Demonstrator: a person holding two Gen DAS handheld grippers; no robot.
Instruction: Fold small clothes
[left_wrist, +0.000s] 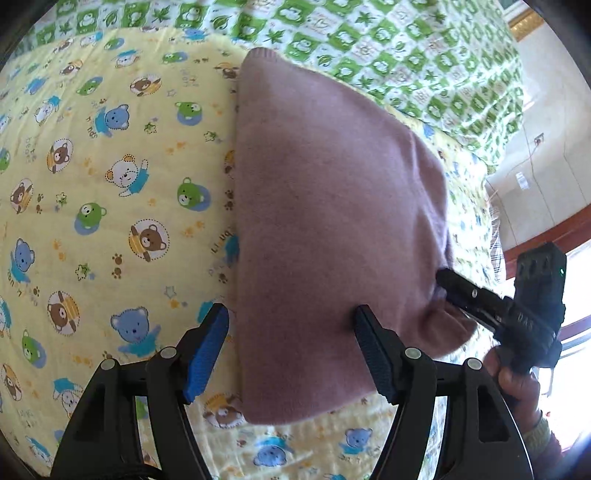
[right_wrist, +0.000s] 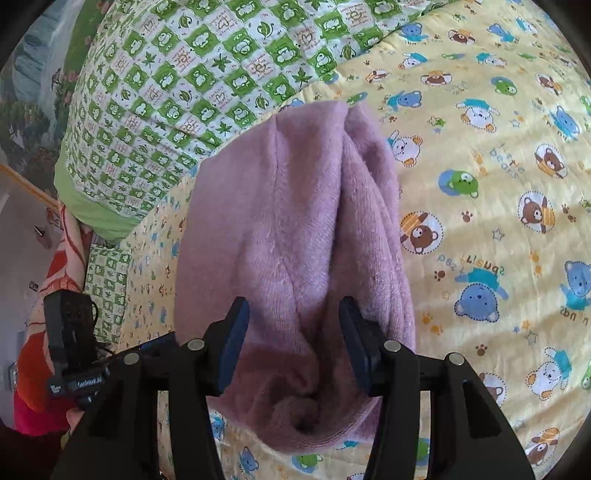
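Note:
A folded pink knit garment (left_wrist: 332, 221) lies on a yellow bear-print sheet (left_wrist: 110, 184). My left gripper (left_wrist: 291, 325) is open, its blue-padded fingers straddling the garment's near left edge. The right gripper (left_wrist: 458, 291) shows at the garment's right end, where bunched fabric lies against its tips. In the right wrist view the same garment (right_wrist: 295, 221) runs away from me, folded lengthwise, with its bunched end between my open right gripper (right_wrist: 293, 321) fingers. The left gripper's black body (right_wrist: 70, 332) shows at far left.
A green-and-white leaf-print quilt (right_wrist: 177, 81) lies at the bed's far side. An orange patterned fabric (right_wrist: 48, 295) hangs at the bed edge. A wall and wooden window frame (left_wrist: 546, 229) stand beyond the bed.

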